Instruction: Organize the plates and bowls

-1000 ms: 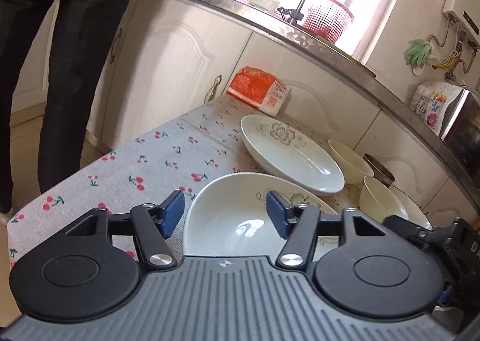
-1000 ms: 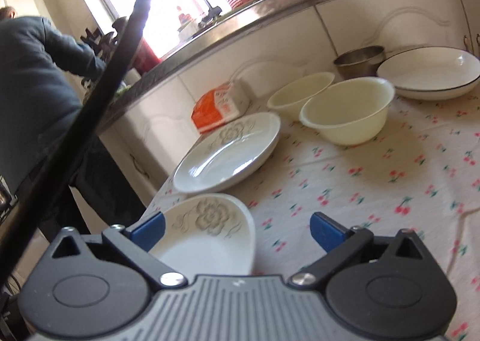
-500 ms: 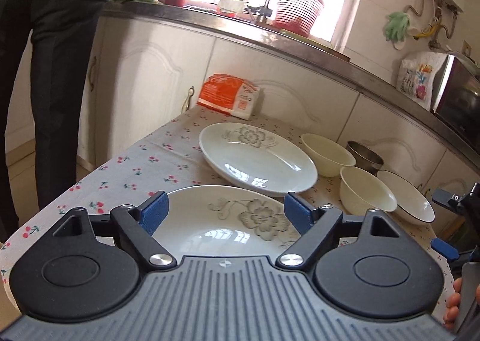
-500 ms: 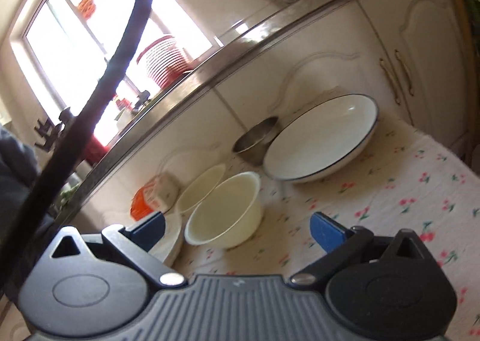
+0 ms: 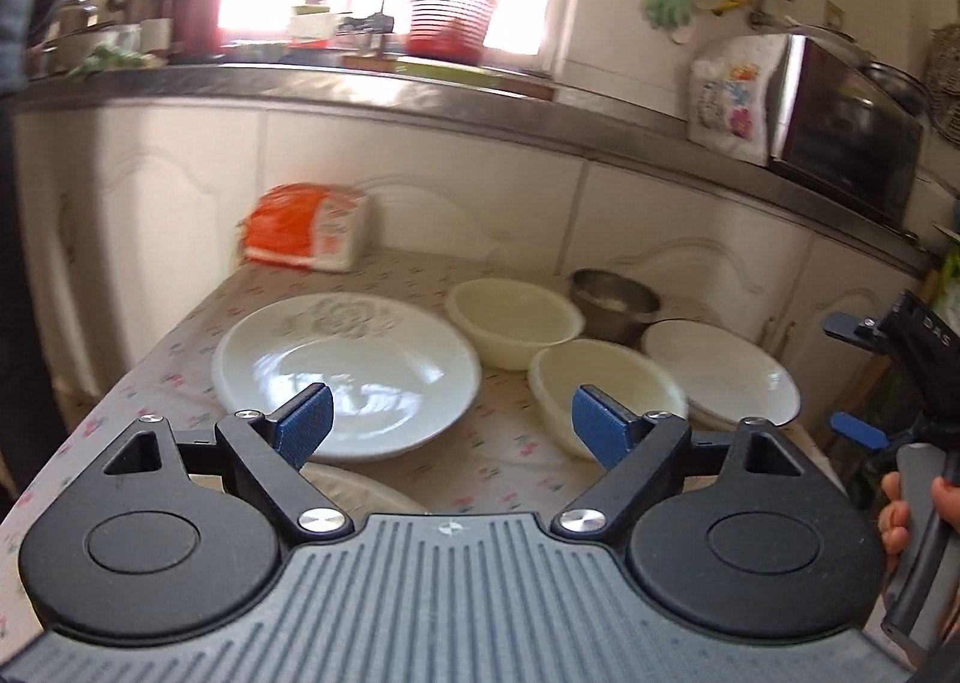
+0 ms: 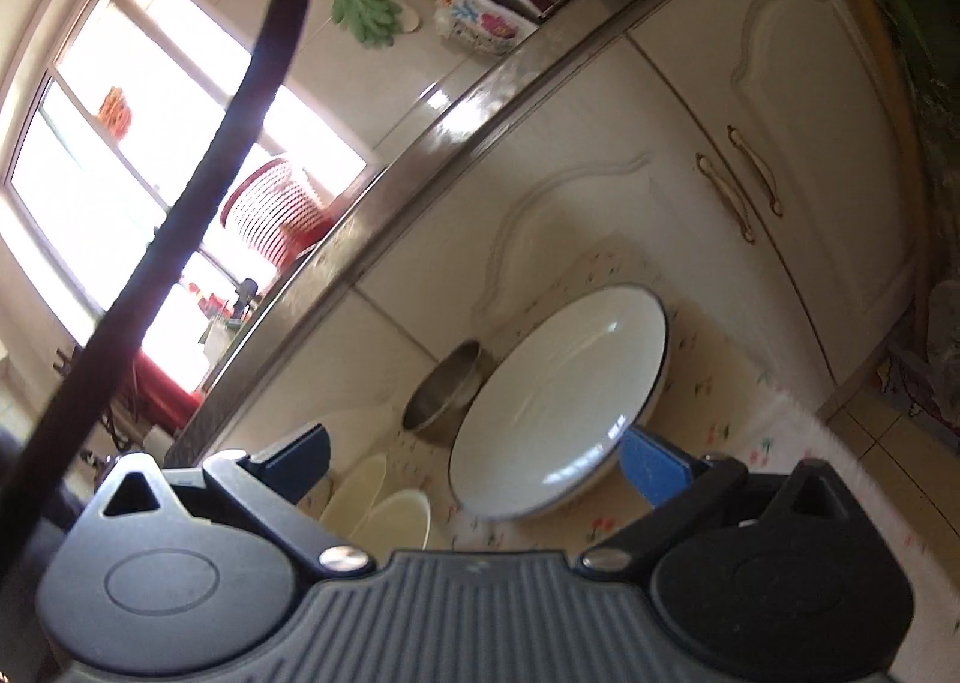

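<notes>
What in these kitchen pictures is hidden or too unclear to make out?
- Near flowered plate: left view, mostly behind the left gripper.
- Steel bowl contents: right view, rim-on; blurred in the left.
- Cream bowls: right view, hidden behind the right gripper.

My table (image 5: 516,461), w/ flowered cloth, carries a big flower-print plate (image 5: 348,371), two cream bowls (image 5: 516,323) (image 5: 606,389), a steel bowl (image 5: 615,305), a dark-rimmed white dish (image 6: 564,401) & an orange packet (image 5: 306,233) at the back
</notes>
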A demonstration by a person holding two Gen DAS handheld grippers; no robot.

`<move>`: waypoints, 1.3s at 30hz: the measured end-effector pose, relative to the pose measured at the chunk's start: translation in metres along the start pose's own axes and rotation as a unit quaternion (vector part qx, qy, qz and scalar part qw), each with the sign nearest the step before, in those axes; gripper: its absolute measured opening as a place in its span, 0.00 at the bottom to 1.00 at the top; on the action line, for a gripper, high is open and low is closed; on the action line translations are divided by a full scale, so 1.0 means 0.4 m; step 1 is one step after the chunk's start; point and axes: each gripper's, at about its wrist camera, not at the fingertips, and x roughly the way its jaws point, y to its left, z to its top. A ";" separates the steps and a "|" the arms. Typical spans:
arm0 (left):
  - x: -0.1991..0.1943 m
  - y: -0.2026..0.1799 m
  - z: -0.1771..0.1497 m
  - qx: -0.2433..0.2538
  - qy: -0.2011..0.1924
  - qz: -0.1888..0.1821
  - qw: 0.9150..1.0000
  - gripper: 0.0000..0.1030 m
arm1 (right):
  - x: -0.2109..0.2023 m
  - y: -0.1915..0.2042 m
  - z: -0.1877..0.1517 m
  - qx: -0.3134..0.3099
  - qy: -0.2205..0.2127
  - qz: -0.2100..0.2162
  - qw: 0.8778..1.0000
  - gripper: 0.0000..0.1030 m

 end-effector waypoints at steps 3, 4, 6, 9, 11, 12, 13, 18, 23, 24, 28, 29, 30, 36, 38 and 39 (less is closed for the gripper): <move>0.041 -0.055 0.042 0.012 0.007 -0.030 0.999 1.00 | 0.008 -0.026 0.043 0.048 -0.012 -0.006 0.999 0.99; 0.055 -0.073 0.054 0.016 0.011 -0.040 0.999 1.00 | 0.014 -0.037 0.055 0.060 -0.014 -0.005 0.998 0.99; 0.081 -0.110 0.074 0.025 0.017 -0.058 0.998 1.00 | 0.029 -0.056 0.071 0.067 -0.017 -0.009 0.998 0.99; 0.142 -0.167 0.100 0.039 0.033 -0.075 0.996 1.00 | 0.047 -0.085 0.063 0.057 -0.029 -0.029 0.998 0.99; 0.190 -0.197 0.106 0.047 0.049 -0.078 0.995 1.00 | 0.065 -0.102 0.054 0.058 -0.023 -0.027 0.998 0.94; 0.215 -0.215 0.108 0.053 0.056 -0.079 0.994 1.00 | 0.073 -0.109 0.053 0.059 -0.020 -0.023 0.998 0.90; 0.241 -0.234 0.108 0.060 0.064 -0.079 0.993 1.00 | 0.075 -0.117 0.052 0.058 -0.019 -0.021 0.998 0.85; 0.356 -0.288 0.097 0.065 0.105 -0.080 0.989 0.88 | 0.088 -0.140 0.056 0.056 -0.015 -0.021 0.998 0.75; 0.459 -0.334 0.080 0.086 0.127 -0.060 0.986 0.67 | 0.108 -0.145 0.061 0.045 -0.005 -0.028 0.999 0.65; 0.480 -0.340 0.077 0.087 0.134 -0.056 0.986 0.62 | 0.112 -0.147 0.060 0.045 -0.002 -0.028 0.999 0.64; 0.543 -0.350 0.060 0.077 0.160 -0.052 0.983 0.47 | 0.126 -0.150 0.054 0.040 0.011 -0.035 0.999 0.56; 0.547 -0.355 0.058 0.077 0.164 -0.054 0.982 0.44 | 0.128 -0.151 0.053 0.039 0.015 -0.034 0.999 0.55; 0.555 -0.358 0.053 0.078 0.168 -0.056 0.981 0.44 | 0.131 -0.151 0.053 0.038 0.017 -0.035 0.999 0.55; 0.597 -0.375 0.029 0.084 0.178 -0.048 0.979 0.34 | 0.140 -0.156 0.051 0.038 0.026 -0.035 0.998 0.52; 0.600 -0.376 0.023 0.088 0.174 -0.047 0.980 0.33 | 0.141 -0.159 0.050 0.038 0.028 -0.036 0.998 0.49; 0.599 -0.373 0.021 0.087 0.173 -0.048 0.980 0.32 | 0.145 -0.163 0.052 0.040 0.029 -0.036 0.998 0.48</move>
